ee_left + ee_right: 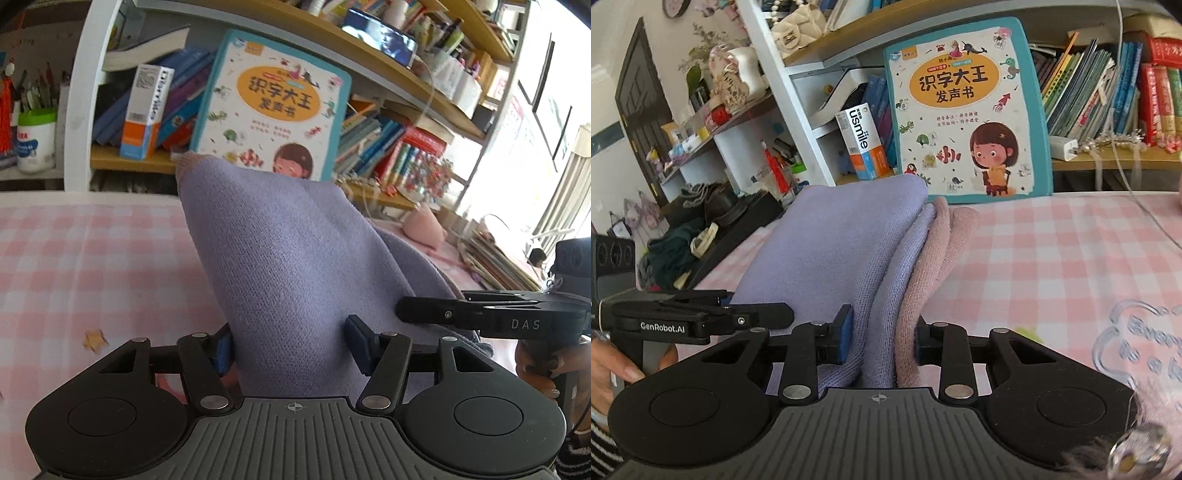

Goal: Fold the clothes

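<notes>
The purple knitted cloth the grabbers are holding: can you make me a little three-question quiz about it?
1. True or false: the lilac knitted garment lies flat and untouched on the pink checked tablecloth.
2. How many grippers pinch it? A) none B) one C) two
3. Fill in: beside the lilac layers in the right gripper sits a dusty ____ layer.

Key: 1 false: it is bunched between the jaws of the left gripper. 2 C. 3 pink.
</notes>
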The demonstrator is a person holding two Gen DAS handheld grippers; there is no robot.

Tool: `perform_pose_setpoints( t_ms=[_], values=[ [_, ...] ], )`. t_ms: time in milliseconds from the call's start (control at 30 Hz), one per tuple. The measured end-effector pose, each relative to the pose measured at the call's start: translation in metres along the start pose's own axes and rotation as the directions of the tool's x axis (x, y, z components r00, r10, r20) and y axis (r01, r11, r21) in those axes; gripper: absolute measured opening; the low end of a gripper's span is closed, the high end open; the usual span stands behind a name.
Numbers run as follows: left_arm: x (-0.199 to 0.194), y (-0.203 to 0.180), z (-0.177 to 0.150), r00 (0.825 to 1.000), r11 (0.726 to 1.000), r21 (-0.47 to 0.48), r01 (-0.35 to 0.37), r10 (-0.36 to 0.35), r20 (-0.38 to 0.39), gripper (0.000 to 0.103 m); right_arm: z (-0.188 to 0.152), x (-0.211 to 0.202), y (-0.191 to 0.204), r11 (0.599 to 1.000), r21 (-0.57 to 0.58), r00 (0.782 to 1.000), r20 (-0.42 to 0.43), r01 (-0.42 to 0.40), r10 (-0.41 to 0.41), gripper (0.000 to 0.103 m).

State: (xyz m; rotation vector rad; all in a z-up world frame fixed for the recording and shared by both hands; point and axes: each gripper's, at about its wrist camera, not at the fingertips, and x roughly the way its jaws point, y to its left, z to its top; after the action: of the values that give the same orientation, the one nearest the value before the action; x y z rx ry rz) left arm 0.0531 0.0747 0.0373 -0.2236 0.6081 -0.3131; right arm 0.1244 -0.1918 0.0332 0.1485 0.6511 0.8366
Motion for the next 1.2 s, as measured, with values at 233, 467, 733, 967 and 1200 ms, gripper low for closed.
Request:
perform_pose_setpoints(
  t_ms=[233, 467, 733, 967, 1200],
  values=[
    [0.026, 0.031, 0.032, 0.999, 0.999, -0.003, -0.035, 0.035, 0.024, 0.060, 0.032, 0.043, -0.022, 0.991, 0.131, 0.999, -0.014, -0.031, 0.033, 0.028],
    [0.056, 0.056, 0.043, 0.997, 0.997, -0.056, -0.059, 0.062, 0.054, 0.060, 0.045, 0.077, -0.035, 0.985, 0.174, 1.000, -0.002, -0.005, 0.005, 0.028],
    [0.080, 0.078, 0.049, 0.996, 0.992, -0.110, -0.062, 0.069, 0.061, 0.059, 0.055, 0.106, -0.044, 0.986, 0.166, 1.000, -0.004, 0.028, -0.028, 0.028],
    [0.098, 0.087, 0.051, 0.995, 0.990, -0.122, -0.070, 0.079, 0.069, 0.059, 0.052, 0.124, -0.062, 0.969, 0.243, 0.999, -0.002, 0.032, -0.033, 0.028],
    [0.103, 0.099, 0.049, 0.996, 0.984, -0.168, -0.055, 0.067, 0.065, 0.063, 0.047, 0.131, -0.071, 0.957, 0.291, 1.000, 0.011, 0.013, -0.017, 0.034]
  ],
)
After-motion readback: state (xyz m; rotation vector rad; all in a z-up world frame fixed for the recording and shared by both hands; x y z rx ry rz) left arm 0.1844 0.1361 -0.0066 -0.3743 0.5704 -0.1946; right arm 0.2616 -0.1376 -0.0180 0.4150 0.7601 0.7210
